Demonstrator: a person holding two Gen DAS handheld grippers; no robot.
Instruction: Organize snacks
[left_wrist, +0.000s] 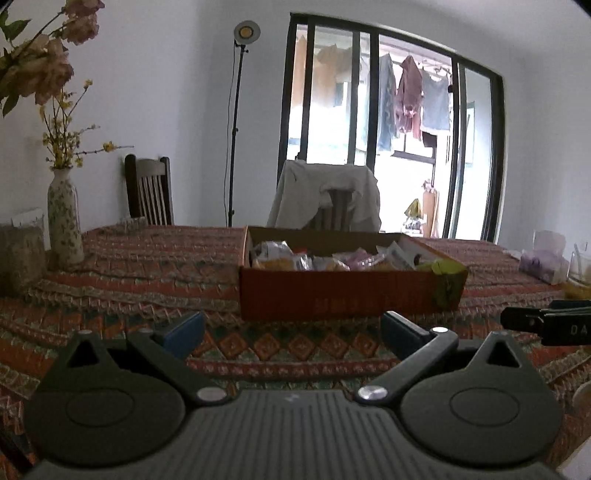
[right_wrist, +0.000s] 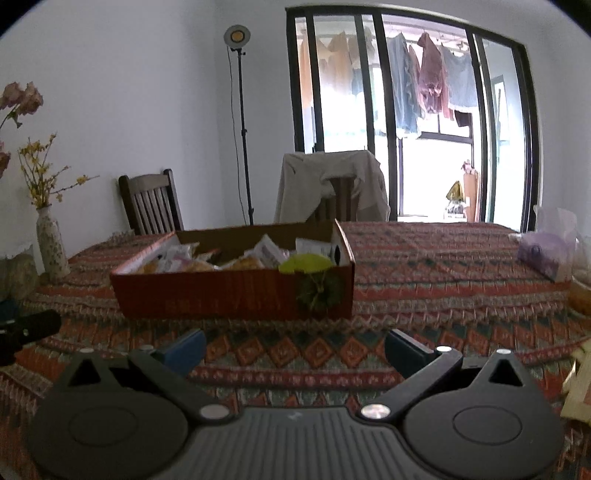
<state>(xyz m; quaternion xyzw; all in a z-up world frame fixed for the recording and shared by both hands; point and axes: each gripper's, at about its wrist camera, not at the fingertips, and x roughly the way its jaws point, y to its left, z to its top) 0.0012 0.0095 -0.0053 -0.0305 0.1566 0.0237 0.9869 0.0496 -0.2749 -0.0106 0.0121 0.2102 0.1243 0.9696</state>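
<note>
A shallow orange cardboard box (left_wrist: 332, 295) (right_wrist: 207, 295) sits on the patterned tablecloth, filled with several snack packets (left_wrist: 295, 258) (right_wrist: 240, 260) in white, yellow and pale purple wrappers. A green fruit picture marks its corner (right_wrist: 317, 288). My left gripper (left_wrist: 291, 330) hovers low over the cloth just in front of the box, its blue-padded fingers wide apart and empty. My right gripper (right_wrist: 295, 349) is likewise open and empty, a little nearer the table's front. Part of the other gripper shows at each view's edge (left_wrist: 550, 321) (right_wrist: 26, 328).
A flowered vase (left_wrist: 64, 218) with yellow sprigs stands at the far left. A purple tissue pack (right_wrist: 543, 254) lies at the right. Behind the table are a dark wooden chair (right_wrist: 151, 203), a chair draped with a jacket (left_wrist: 328, 195), a lamp stand (left_wrist: 234, 122) and a glass door.
</note>
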